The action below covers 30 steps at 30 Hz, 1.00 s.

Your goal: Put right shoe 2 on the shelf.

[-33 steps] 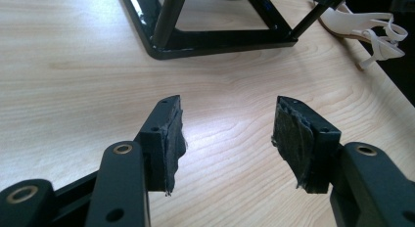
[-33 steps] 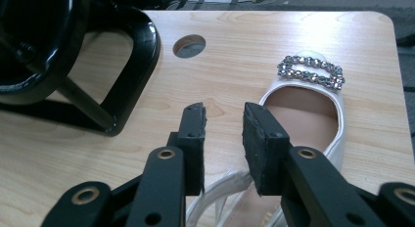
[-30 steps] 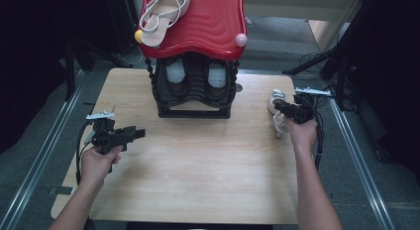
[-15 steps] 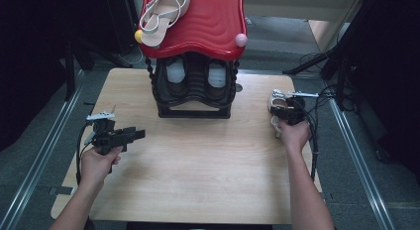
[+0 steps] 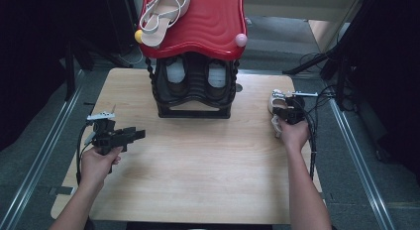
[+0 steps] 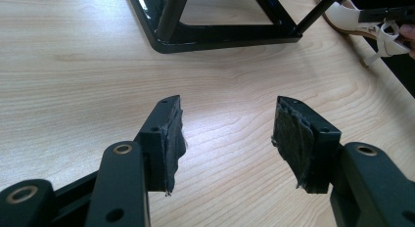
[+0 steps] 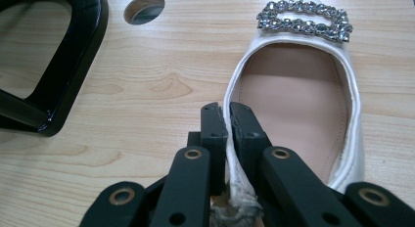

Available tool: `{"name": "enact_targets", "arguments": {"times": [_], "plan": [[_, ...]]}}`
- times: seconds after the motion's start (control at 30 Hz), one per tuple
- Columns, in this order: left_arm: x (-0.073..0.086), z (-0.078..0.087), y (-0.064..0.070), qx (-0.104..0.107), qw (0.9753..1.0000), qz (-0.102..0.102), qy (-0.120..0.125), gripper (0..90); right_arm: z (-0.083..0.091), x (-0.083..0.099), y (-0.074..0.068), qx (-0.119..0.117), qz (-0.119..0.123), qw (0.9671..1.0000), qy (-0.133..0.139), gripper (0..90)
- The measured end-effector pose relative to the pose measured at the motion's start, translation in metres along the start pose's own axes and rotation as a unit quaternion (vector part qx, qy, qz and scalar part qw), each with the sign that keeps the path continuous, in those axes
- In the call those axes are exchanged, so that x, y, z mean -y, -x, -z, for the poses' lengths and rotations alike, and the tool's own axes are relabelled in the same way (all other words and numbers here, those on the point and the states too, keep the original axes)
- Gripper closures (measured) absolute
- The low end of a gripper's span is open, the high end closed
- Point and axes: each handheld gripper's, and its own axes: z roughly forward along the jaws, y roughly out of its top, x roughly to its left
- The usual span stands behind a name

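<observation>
The place looks like a lab or recording rig rather than a home. A bare light-wood table (image 5: pixel 198 180) stands between metal floor rails (image 5: pixel 39 160), with black stands and loose cables (image 5: pixel 317 61) on grey flooring, dark surroundings, and a red-topped black shoe rack (image 5: pixel 195 56) as prop.

shoe (image 7: pixel 293 90): smooth white leather, glittering buckle | table (image 7: pixel 161 85): matt wood grain | rack (image 5: pixel 193 24): glossy red plastic

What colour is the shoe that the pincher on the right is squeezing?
White shoe with a tan insole and a sparkly silver buckle; the right gripper view shows it best.
</observation>
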Motion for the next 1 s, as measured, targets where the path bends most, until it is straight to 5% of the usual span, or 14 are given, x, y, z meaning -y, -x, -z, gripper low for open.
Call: {"name": "enact_targets", "arguments": {"times": [0.57, 1.0], "plan": [[-0.001, -0.001, 0.000, 0.003, 1.0000, 0.000, -0.002, 44.5, 0.010, -0.004, 0.008, -0.016, -0.040, 0.9989, 0.020, 88.6], [-0.001, -0.001, 0.000, 0.004, 1.0000, 0.000, -0.003, 44.3, 0.023, -0.012, 0.006, -0.078, -0.075, 0.9937, 0.030, 88.8]]}}
